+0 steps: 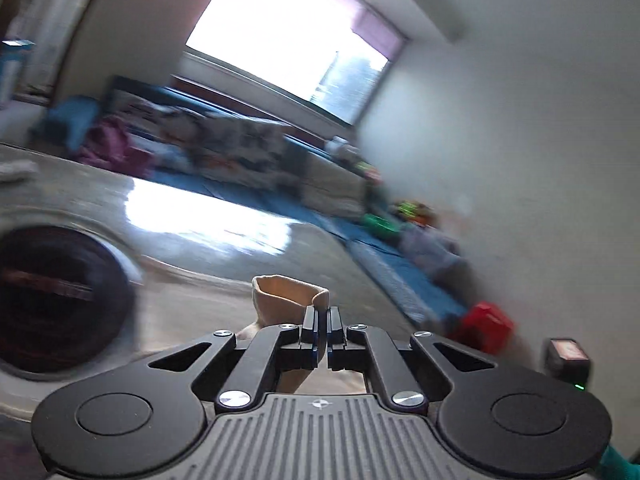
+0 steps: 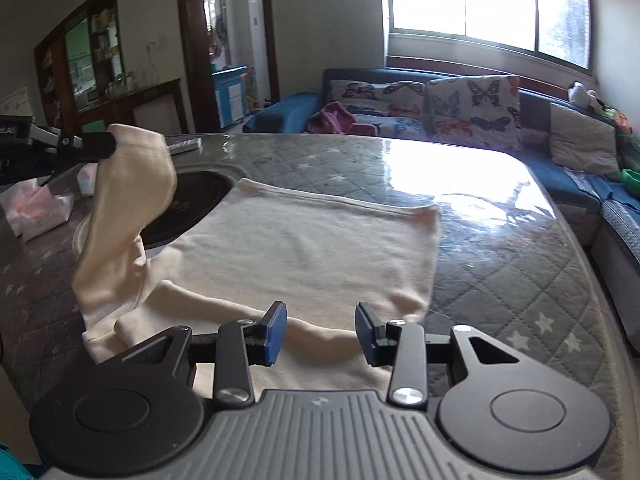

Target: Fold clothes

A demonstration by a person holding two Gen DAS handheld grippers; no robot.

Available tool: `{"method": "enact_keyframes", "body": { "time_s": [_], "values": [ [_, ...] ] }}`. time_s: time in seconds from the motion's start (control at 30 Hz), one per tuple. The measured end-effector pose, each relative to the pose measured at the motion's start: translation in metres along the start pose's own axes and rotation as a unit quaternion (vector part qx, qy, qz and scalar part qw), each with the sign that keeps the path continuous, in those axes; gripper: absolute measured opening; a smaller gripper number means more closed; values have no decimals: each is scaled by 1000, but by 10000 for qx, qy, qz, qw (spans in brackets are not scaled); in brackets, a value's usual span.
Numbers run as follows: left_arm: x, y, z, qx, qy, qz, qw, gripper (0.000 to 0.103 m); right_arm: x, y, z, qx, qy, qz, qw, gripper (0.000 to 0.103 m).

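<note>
A cream garment lies spread flat on the quilted table. Its left sleeve is lifted off the table, pinched at the cuff by my left gripper, which comes in from the left edge of the right wrist view. In the left wrist view that gripper is shut on the cream sleeve cuff, and the picture is blurred by motion. My right gripper hovers just over the garment's near edge, jaws apart, with nothing pressed between the blue pads.
A dark round inset sits in the table at the left, partly under the garment. Plastic-wrapped packets lie at the far left. Behind the table runs a blue sofa with butterfly pillows, under a bright window.
</note>
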State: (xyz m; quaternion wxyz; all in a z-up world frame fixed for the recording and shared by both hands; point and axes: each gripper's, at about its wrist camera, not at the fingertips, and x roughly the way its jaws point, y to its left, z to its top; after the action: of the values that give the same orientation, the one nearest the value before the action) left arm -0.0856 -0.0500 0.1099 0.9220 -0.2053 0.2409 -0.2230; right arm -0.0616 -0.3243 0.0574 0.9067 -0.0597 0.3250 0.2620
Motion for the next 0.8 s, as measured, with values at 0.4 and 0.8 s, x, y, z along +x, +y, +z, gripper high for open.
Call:
{"method": "enact_keyframes", "body": {
  "time_s": [0.4,0.8],
  "values": [
    [22,20,-45,487,1023,15,9936,28,-7,-18,-9,410,229,-80,9989,38],
    [-3,77,-55,630,1041,1239,9848,46,14,-1,-28,322,671,-126,9971,34]
  ]
}}
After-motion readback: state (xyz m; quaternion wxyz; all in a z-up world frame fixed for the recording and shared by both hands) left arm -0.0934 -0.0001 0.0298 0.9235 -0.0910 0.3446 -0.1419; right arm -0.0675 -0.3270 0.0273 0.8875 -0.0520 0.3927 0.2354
